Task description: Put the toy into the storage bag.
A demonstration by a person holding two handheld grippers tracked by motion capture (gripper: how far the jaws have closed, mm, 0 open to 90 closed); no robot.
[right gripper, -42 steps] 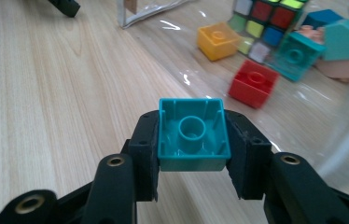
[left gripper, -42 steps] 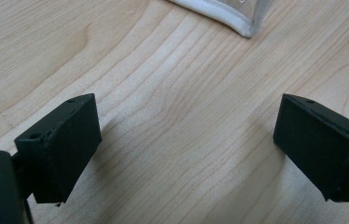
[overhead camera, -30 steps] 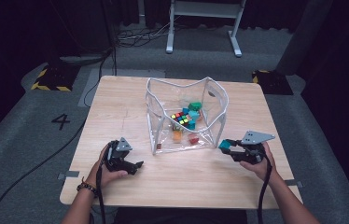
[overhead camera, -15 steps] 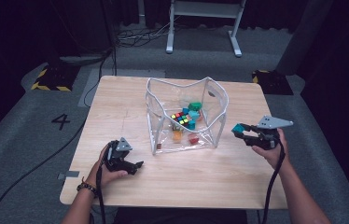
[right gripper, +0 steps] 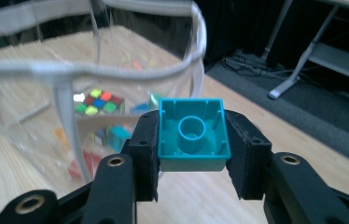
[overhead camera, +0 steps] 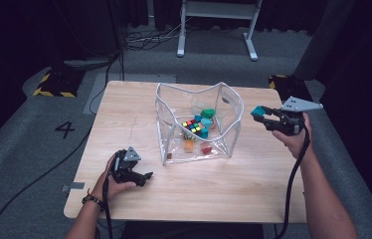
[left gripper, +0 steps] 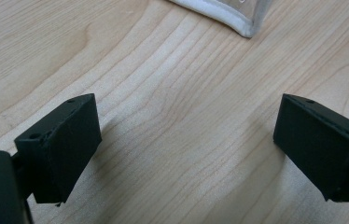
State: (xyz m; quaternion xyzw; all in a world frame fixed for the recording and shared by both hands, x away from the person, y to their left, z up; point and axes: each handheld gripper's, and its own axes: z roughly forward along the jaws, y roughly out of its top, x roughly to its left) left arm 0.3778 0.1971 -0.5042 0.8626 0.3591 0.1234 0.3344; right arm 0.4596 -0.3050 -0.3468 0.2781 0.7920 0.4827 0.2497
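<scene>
Right hand-held gripper now higher, nearer clear bag (teal block clamped); left hand-held gripper unmoved, jaws apart.

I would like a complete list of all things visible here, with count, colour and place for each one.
table: one, light wood, centre of the room
bag: one, clear with white rim, open, on the table's middle
puzzle cube: one, many-coloured, inside the bag
small blocks: several, green, teal, orange, red, inside the bag
teal block: one, held in the right claw, hollow side to the camera
metal stand: one, white, on the floor behind the table
left claw: black, open, low over the table
right claw: black, raised beside the bag's rim
</scene>
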